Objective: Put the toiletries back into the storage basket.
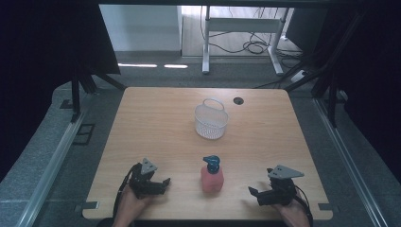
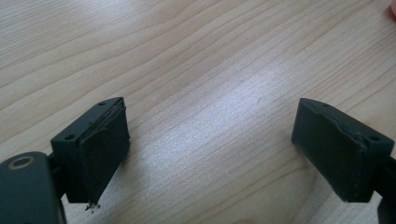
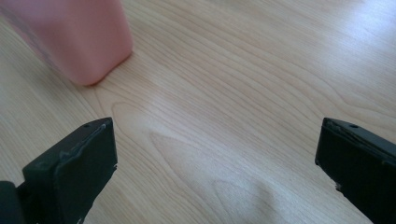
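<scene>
both tools rest on the desk (image 1: 156, 118) with jaws spread wide, left tool (image 1: 158, 184) and right tool (image 1: 257, 194) flanking the upright pink pump bottle (image 1: 212, 177). the tall bottle could tip if one jaw nudges it sideways; the white mesh basket (image 1: 211, 122) sits well beyond.

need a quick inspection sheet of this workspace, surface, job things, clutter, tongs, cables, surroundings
surface: light wooden table, with a dark round port near its far edge
job's things: pink pump bottle with a blue top, upright near the front edge between the two tongs; white mesh basket farther back, looks empty
clutter: nothing seen
grippers: left tongs open, holding nothing; right tongs open, holding nothing; both low over the table
cables: one trails from each gripper; loose cables on the floor beyond
surroundings: white desk frame behind, dark curtains at the sides
</scene>
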The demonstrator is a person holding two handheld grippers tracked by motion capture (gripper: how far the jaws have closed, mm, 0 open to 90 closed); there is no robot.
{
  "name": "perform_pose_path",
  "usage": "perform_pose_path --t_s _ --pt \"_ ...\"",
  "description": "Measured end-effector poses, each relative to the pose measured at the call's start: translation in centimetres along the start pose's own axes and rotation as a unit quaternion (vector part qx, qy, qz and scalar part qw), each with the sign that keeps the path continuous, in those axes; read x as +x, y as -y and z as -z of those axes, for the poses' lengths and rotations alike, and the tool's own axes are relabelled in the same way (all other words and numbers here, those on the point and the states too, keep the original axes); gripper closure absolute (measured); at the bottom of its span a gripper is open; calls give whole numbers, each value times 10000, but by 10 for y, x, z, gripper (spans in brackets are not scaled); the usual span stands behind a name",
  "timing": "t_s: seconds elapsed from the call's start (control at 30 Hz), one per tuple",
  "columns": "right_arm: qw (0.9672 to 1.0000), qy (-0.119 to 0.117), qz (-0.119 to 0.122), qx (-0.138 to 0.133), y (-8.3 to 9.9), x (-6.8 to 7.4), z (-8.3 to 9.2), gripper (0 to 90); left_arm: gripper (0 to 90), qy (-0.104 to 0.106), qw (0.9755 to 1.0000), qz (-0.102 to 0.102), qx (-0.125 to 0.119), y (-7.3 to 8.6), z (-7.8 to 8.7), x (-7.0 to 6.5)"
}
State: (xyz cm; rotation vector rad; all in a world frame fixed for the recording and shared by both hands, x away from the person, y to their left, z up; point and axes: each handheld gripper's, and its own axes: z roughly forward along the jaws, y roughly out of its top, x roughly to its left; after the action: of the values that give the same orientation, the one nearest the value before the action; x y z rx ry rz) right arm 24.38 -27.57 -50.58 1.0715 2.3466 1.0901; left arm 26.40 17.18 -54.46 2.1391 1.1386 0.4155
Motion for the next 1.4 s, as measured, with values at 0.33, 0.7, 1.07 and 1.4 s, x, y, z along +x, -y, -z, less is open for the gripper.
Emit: perform_pose_path --t_s 0.33,0.7,1.07,1.4 --pt "9998 -195 66 -46 -12 11 2 0 108 -4 10000 8 1 0 0 0" --pt "9986 -503 42 -161 -24 21 1 0 108 -7 10000 14 2 0 0 0" --pt "9971 -673 210 -302 -42 32 0 4 108 -7 10000 18 1 0 0 0" --pt "9957 -801 354 -318 -57 43 -5 37 109 -13 10000 17 4 0 0 0"
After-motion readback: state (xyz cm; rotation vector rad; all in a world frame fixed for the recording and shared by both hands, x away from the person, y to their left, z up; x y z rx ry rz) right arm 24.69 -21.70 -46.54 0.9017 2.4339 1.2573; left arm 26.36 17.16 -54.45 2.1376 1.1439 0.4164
